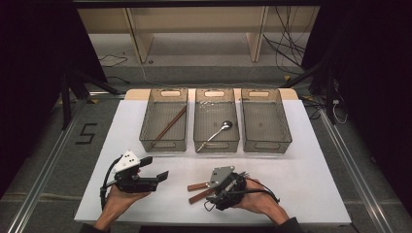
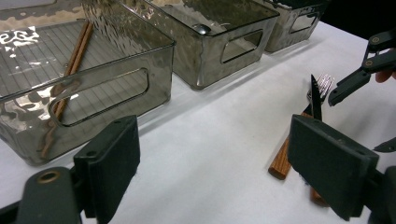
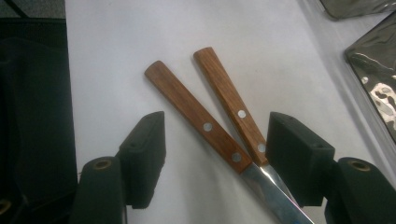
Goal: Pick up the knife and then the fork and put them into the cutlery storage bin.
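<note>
We see three bins (image 1: 163, 144) at table (image 1: 316, 184) far edge; chopsticks (image 1: 168, 127) in left bin, spoon (image 1: 216, 133) in middle; knife (image 3: 201, 123) and fork (image 3: 233, 109), wooden handles, lie side by side near right gripper (image 1: 218, 187); its jaws wide open, straddling both handles, gripping neither; left gripper (image 1: 145, 177) wide open, empty.

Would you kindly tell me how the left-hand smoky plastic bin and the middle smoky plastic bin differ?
The left-hand smoky plastic bin holds brown wooden chopsticks; the middle smoky plastic bin holds a silver metal spoon. The chopsticks reach nearly corner to corner in the left bin, while the spoon leaves the middle bin's far half bare. Both are translucent, rectangular, with cut-out handles.
</note>
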Demonstrator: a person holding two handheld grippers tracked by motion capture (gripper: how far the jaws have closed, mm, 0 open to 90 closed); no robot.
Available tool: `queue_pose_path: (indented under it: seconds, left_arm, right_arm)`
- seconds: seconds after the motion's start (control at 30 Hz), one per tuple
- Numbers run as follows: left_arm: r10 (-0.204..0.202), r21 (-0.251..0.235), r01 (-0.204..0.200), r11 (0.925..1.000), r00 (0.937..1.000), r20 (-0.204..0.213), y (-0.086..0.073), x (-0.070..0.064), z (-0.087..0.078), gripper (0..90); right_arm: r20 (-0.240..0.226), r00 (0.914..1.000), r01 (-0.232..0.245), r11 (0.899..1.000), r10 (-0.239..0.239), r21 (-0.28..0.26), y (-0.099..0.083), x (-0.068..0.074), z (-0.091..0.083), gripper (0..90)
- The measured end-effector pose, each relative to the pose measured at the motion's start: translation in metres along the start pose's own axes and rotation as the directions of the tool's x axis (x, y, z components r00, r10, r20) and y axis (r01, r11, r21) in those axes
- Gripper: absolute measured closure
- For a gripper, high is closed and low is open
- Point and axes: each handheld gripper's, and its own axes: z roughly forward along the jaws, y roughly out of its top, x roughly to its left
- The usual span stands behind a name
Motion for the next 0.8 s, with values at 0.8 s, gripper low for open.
queue_pose_path:
  seconds: [0.8]
  left_arm:
    - [0.0,-0.013,0.0,0.9999,1.0,0.007,0.0,0.0,-0.001,16.7]
  right_arm:
    - [-0.053,0.995,0.09,0.991,-0.085,0.095,0.009,-0.002,0.022,52.3]
